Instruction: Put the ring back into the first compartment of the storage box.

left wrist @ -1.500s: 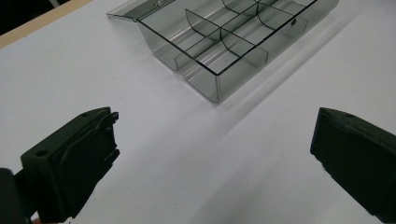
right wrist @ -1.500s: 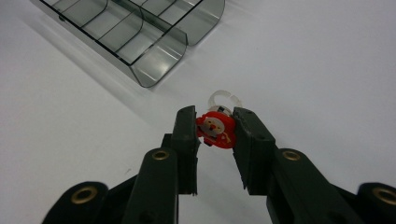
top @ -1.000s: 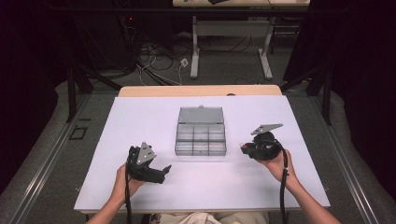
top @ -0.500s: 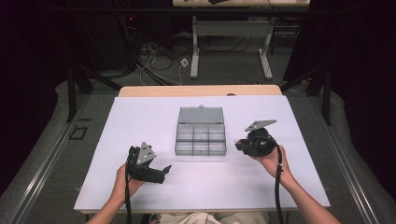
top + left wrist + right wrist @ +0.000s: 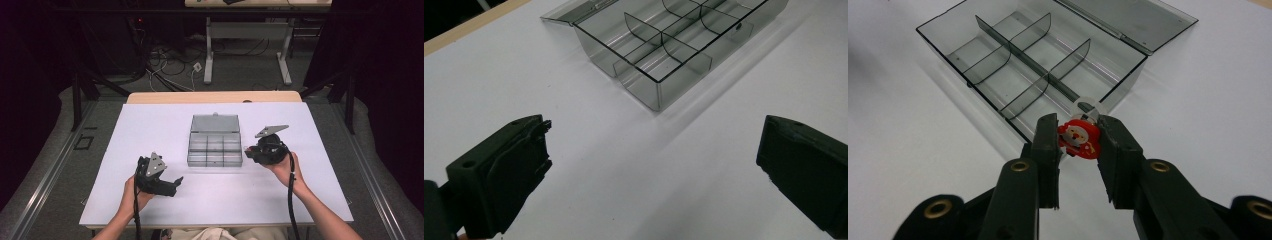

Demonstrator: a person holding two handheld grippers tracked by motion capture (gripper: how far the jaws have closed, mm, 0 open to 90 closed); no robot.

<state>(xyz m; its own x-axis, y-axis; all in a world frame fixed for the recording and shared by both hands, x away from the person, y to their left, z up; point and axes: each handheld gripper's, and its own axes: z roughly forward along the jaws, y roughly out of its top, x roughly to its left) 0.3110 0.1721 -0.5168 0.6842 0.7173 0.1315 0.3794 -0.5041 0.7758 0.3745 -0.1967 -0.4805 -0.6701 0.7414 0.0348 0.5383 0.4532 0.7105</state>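
Note:
A clear grey compartment box [image 5: 215, 145] with its lid folded back lies in the middle of the white table; its cells look empty [image 5: 1033, 65] [image 5: 674, 45]. My right gripper [image 5: 248, 151] hovers just right of the box's near right corner, shut on a small red Santa figure [image 5: 1079, 139] with a clear ring behind it. My left gripper [image 5: 176, 182] rests on the table to the front left of the box, held by a hand, its jaws wide open with nothing between them [image 5: 649, 170].
The white table top [image 5: 150, 130] has a wooden strip along its far edge [image 5: 215, 97]. Behind it stand a desk frame [image 5: 247, 45] and loose cables on the floor [image 5: 165, 60]. Dark curtains close in both sides.
My right gripper has moved left toward the box's right side with the Santa figure in it. The left gripper has stayed put.

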